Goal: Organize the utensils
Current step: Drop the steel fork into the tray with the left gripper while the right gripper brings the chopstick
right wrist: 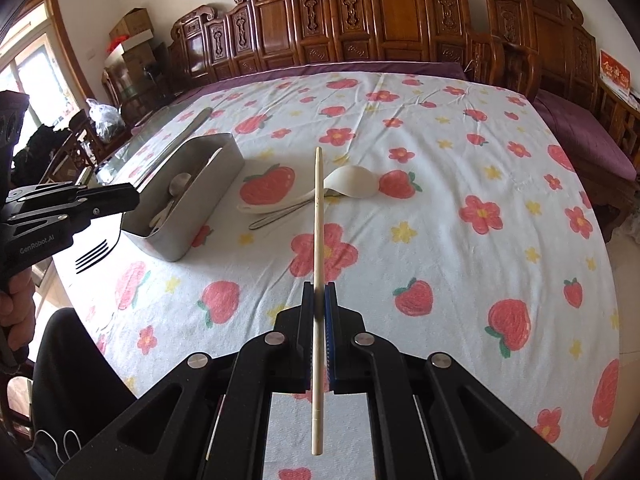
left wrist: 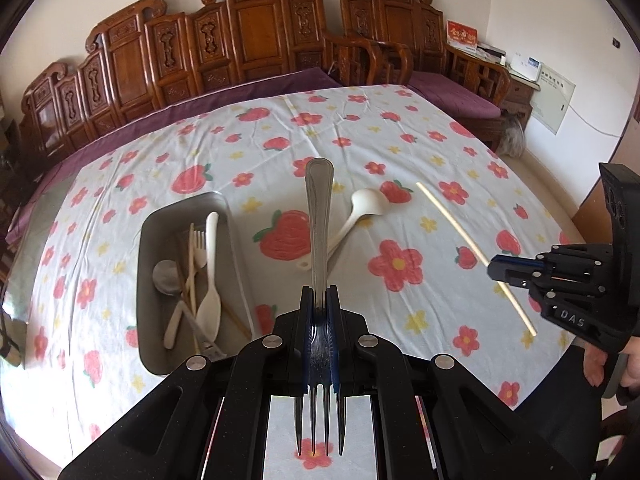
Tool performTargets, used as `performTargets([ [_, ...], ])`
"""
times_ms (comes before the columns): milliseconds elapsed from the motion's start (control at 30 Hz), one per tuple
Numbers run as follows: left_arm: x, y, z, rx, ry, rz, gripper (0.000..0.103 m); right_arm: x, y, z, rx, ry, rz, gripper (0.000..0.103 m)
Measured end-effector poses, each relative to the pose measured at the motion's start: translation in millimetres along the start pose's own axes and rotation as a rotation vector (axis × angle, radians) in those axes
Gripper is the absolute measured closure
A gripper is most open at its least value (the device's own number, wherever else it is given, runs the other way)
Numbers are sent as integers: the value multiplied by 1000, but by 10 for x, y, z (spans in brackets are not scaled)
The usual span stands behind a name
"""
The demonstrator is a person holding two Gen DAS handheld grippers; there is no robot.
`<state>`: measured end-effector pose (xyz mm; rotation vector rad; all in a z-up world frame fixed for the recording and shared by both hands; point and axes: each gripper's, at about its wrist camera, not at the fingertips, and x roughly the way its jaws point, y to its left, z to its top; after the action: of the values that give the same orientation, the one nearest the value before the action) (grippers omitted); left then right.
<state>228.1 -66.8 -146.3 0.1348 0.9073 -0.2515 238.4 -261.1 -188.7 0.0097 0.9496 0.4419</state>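
tray (left wrist: 188,216) of dull steel sits on the flowered surface (left wrist: 400,128) to the left of both grippers, its long axis running away from the viewer, and the left gripper (left wrist: 320,312) is the nearer of the two. its jaws are pinched on a metal fork (left wrist: 319,220), handle pointing forward and tines trailing back toward the wrist, so the fork already lies roughly parallel to the tray. the right gripper (right wrist: 319,308) has its jaws pressed on a pale wooden chopstick (right wrist: 318,220), held near the middle, also pointing forward. inside the tray lie a white plastic fork, spoons and other pieces, crowded and overlapping. a white ladle (left wrist: 360,212) remains on the cloth just right of the tray, with another metal utensil (right wrist: 280,214) beneath it.
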Motion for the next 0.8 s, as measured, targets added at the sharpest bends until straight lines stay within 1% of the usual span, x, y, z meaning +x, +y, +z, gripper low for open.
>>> performTargets([
  [133, 3, 128, -32, -17, -11, 1, 97, -38, 15, -1, 5, -9, 4, 97],
  [367, 77, 522, -13, -78, -36, 25, 97, -37, 168, 97, -7, -18, 20, 97],
  [500, 194, 740, 6, -103, -32, 52, 97, 43, 352, 268, -50, -25, 25, 97],
  [633, 289, 950, 18, -138, -51, 61, 97, 173, 557, 454, -102, -39, 29, 97],
  [733, 358, 1085, 28, -149, -67, 77, 97, 371, 725, 622, -155, -39, 21, 97],
  [800, 392, 1164, 39, -170, -71, 64, 97, 483, 785, 712, -169, -34, 26, 97],
])
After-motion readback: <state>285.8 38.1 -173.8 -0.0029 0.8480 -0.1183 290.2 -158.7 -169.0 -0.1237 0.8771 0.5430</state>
